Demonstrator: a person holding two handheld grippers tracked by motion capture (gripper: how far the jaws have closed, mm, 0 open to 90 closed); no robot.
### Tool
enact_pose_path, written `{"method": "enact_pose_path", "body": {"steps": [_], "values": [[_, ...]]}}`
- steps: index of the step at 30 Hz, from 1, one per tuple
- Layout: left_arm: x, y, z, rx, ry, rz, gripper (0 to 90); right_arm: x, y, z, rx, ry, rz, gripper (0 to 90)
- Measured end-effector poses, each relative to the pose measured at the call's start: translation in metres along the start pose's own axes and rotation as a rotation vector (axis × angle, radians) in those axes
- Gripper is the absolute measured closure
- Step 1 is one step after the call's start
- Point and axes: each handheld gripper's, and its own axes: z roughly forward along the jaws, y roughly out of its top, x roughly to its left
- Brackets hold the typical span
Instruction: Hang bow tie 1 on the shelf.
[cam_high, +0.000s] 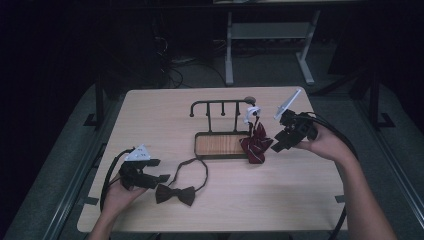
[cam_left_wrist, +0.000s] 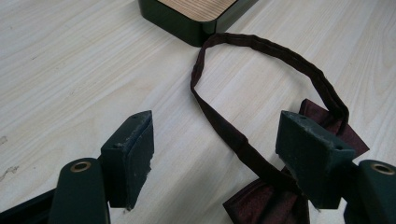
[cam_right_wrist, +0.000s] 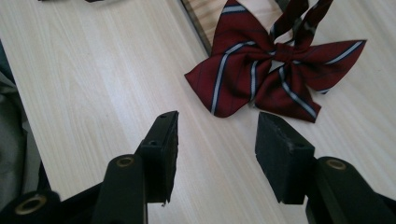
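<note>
The striped bow tie (cam_right_wrist: 275, 77) is hanging off the rack (cam_high: 220, 106), its strap getting cut off; the right gripper (cam_right_wrist: 217, 154) fingers are sitting open just near it, gripping nothing.

A: Worktop (cam_high: 150, 120) — pale wood-grain rectangular top with rounded corners, standing on grey floor.

B: What lies on it?

A: Near the middle, a black metal hook rack on a black-edged wooden base (cam_high: 220, 145). A dark maroon bow tie with a looped neck strap (cam_high: 175, 194) lies flat at the near left; its strap curves up to just beside the base's corner. A red bow tie with pale stripes (cam_high: 256, 144) sits at the base's right end, its lower wings resting on the worktop.
</note>
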Motion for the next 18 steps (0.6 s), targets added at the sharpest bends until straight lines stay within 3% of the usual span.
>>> {"method": "enact_pose_path", "body": {"steps": [18], "values": [[0.0, -0.001, 0.001, -0.004, 0.001, -0.006, 27.8, 0.013, -0.037, 0.017, -0.032, -0.006, 0.02, 44.5]]}}
